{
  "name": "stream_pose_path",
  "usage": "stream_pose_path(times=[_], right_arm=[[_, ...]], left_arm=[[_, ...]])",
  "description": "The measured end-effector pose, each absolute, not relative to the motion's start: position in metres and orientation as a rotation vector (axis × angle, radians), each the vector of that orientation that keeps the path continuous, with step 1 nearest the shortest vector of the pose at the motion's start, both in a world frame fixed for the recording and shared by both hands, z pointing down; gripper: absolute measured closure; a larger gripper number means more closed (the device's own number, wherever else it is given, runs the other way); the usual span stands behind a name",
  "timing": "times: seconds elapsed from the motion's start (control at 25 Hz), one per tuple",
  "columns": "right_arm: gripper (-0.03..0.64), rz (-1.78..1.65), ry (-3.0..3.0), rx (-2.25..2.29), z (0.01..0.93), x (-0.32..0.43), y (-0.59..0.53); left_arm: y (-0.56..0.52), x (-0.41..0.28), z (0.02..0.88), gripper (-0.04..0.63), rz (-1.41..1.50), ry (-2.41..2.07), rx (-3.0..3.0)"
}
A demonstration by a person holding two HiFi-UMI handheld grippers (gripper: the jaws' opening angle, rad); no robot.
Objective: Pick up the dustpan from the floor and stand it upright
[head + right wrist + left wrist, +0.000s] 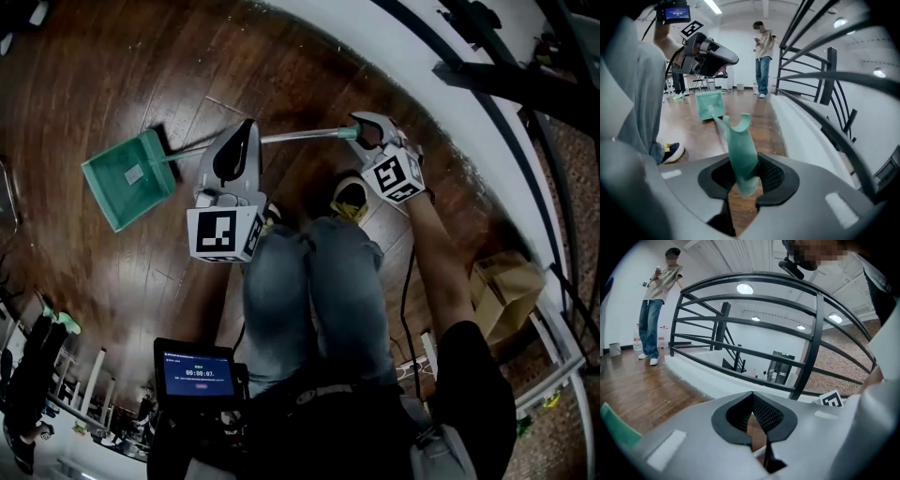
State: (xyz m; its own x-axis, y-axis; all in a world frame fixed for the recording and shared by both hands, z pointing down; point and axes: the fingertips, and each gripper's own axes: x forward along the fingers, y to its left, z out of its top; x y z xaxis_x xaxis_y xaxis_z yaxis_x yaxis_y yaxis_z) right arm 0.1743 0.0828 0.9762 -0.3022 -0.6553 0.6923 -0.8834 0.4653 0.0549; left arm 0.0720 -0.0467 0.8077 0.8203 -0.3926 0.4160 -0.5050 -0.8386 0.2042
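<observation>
Found right gripper (746, 174) clamped on green end of dustpan (127, 178) handle.
Noted pan well ahead of those jaws, down at floor (103, 75), just beyond left gripper (238, 150); left jaws together, nothing between.

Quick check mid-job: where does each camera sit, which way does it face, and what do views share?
Head view: on the person's head, steeply down onto wood floor, green dustpan, left gripper, right gripper; their legs and shoe show.
Left gripper view: rides the left gripper, facing a black railing and a standing person; its empty jaws show.
Right gripper view: rides the right gripper, along the dustpan's handle clamped in its jaws; a leg shows.
Shared: both gripper views catch railing and standing person.
</observation>
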Motion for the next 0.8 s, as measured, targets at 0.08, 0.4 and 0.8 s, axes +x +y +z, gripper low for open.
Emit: stream_pose_path(times=[0.08,0.4,0.8], right_arm=[[0.507,0.383,-2.090,1.200,0.916,0.148,0.071],[0.523,0.243,-2.175,0.870,0.732,0.001,0.014],[0.528,0.140,-2.021,0.603,0.623,-0.075,-0.014]], left_arm=[[-0.039,0.064,0.763,0.575,0.526,-0.696,2.691],[-0.062,-0.008,0.570,0.575,0.493,-0.867,2.630],[-0.098,-0.132,0.422,0.575,0.321,-1.222,2.553]])
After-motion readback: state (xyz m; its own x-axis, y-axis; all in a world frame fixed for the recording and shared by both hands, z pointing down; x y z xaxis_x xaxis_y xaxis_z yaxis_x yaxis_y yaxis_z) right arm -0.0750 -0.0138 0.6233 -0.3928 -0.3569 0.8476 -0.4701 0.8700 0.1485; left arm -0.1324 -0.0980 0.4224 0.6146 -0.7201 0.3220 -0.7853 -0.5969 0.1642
